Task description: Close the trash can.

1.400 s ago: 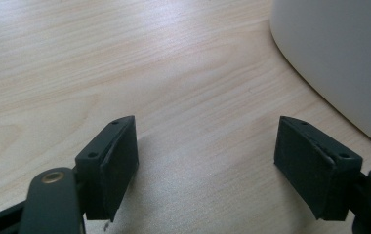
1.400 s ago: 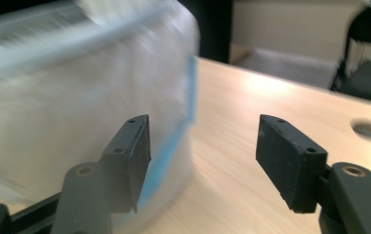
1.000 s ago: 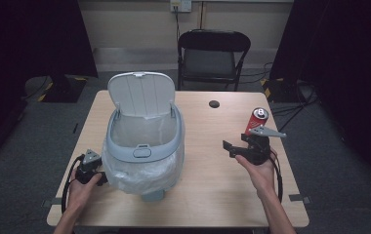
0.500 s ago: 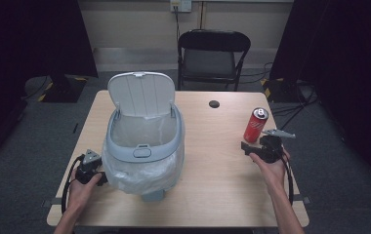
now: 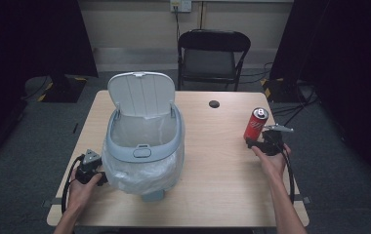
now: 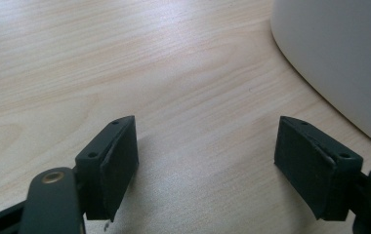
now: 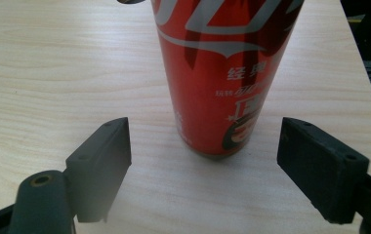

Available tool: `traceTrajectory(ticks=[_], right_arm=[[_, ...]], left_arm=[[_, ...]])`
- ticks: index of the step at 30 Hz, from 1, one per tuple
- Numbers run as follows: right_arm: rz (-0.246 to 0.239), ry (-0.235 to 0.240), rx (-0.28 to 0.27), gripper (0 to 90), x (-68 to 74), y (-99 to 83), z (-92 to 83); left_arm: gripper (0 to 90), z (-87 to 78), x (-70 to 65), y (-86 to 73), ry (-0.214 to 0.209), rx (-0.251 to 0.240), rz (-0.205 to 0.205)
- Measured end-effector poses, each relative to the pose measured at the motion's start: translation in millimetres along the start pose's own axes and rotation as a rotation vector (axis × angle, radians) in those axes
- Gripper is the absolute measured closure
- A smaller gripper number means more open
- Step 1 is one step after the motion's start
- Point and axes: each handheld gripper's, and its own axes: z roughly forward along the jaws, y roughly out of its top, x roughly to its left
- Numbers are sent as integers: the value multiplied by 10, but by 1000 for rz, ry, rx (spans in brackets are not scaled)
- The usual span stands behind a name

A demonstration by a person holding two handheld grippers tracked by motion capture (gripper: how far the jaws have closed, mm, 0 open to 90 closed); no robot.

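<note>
A red soda can [image 5: 256, 124] [image 7: 222, 73] stands upright on the right side of the wooden table [image 5: 213, 161]. My right gripper [image 5: 260, 141] [image 7: 204, 168] sits low just in front of it, jaws open, the can a little beyond the tips and lined up with the gap. A grey-blue bin [image 5: 143, 141] with a clear liner and its lid flipped up stands at centre left. My left gripper [image 5: 90, 168] [image 6: 205, 163] rests near the table's front left beside the bin, open with bare table between its jaws; the bin's pale wall [image 6: 340, 58] shows at the right.
A small black disc [image 5: 214, 104] lies on the table behind the can. A black folding chair [image 5: 212, 56] stands past the far edge. The table's right edge [image 7: 364, 68] runs close to the can.
My right gripper has come down and back toward the near right, from beside the can's upper part to low on the table in front of it. The left gripper has stayed put.
</note>
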Motion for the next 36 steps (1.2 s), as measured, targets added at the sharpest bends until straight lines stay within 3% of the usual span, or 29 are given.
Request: traceTrajectory(ticks=[14, 18, 21, 26, 36], right_arm=[[13, -19, -24, 199, -59, 89, 197], [-11, -27, -36, 218, -78, 89, 262], [-12, -15, -37, 221, -79, 112, 291], [15, 8, -82, 222, -122, 174, 334], [-1, 12, -54, 314, -138, 151, 418]], left_arm=[[239, 0, -1, -1, 0, 0, 0], [239, 0, -1, -1, 0, 0, 1], [239, 1, -2, -1, -2, -1, -1], [239, 0, -4, -2, 0, 0, -2], [239, 0, -4, -2, 0, 0, -2]])
